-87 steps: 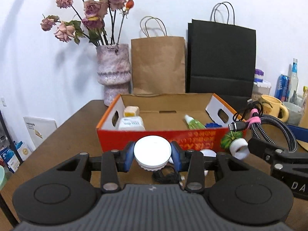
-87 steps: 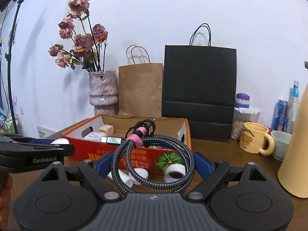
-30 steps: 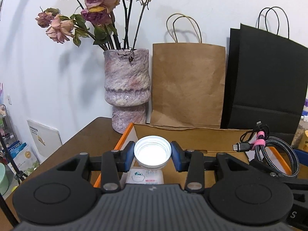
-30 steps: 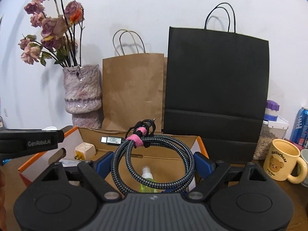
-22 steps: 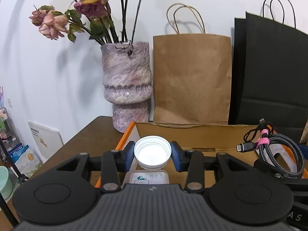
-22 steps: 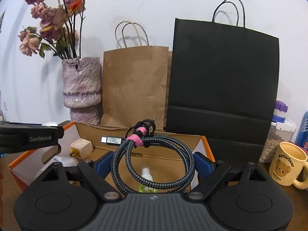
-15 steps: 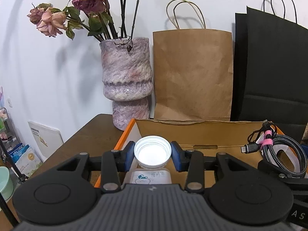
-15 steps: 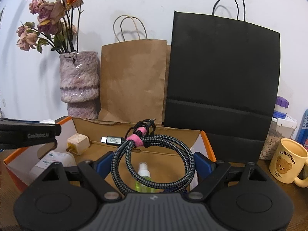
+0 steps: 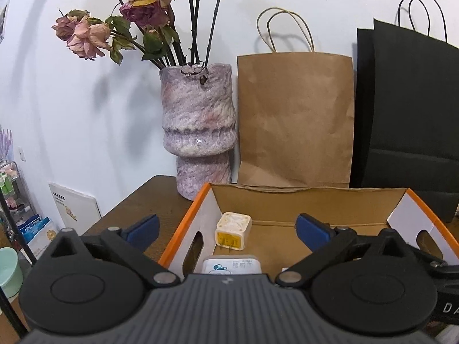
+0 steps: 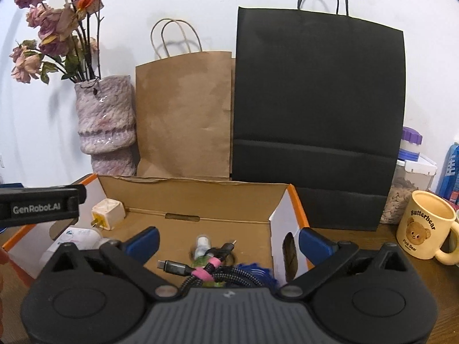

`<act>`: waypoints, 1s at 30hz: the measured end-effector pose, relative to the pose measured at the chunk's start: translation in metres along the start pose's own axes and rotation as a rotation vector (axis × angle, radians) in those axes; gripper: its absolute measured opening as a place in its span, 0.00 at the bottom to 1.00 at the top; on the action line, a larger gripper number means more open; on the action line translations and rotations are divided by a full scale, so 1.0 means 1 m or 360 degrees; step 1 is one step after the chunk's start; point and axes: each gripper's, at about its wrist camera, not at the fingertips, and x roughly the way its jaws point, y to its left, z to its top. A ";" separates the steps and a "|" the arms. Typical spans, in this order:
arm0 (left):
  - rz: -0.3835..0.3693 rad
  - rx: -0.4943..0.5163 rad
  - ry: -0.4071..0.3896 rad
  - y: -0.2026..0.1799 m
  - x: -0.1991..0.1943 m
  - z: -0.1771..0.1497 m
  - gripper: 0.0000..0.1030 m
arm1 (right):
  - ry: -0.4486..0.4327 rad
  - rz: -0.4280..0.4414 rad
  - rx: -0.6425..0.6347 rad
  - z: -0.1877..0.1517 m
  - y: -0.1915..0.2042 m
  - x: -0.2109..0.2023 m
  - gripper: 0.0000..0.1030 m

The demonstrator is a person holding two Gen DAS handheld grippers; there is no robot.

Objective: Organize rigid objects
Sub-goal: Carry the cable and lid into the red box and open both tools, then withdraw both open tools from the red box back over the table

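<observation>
An orange cardboard box (image 9: pixel 315 197) (image 10: pixel 189 189) stands on the brown table. My left gripper (image 9: pixel 228 228) is open and empty above the box's left part. Below it lie a cream plug adapter (image 9: pixel 233 230) and a white bottle (image 9: pixel 231 265). The white cap is out of sight. My right gripper (image 10: pixel 228 240) is open and empty above the box's right part. The braided cable coil with a pink tie (image 10: pixel 212 271) lies in the box under it, on a green spray bottle (image 10: pixel 202 246). The adapter (image 10: pixel 107 213) also shows in the right wrist view.
A purple vase of dried roses (image 9: pixel 198 126), a brown paper bag (image 9: pixel 295 117) and a black paper bag (image 10: pixel 315 109) stand behind the box. A bear mug (image 10: pixel 424 228) and a jar (image 10: pixel 407 183) stand to the right. The left gripper's body (image 10: pixel 40 205) reaches in at left.
Both grippers have opened. The white cap has left the left gripper and the cable coil has dropped from the right gripper into the box.
</observation>
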 end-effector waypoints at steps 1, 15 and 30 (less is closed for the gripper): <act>0.0009 0.0003 0.0006 0.000 0.001 0.000 1.00 | 0.0000 -0.0002 0.0003 0.000 0.000 0.000 1.00; 0.0019 -0.0027 0.0022 0.007 -0.004 0.000 1.00 | -0.0004 -0.0017 0.0030 0.002 -0.005 -0.012 1.00; -0.0020 -0.0079 0.0015 0.025 -0.044 -0.005 1.00 | -0.0033 -0.0035 -0.0029 -0.007 -0.006 -0.065 1.00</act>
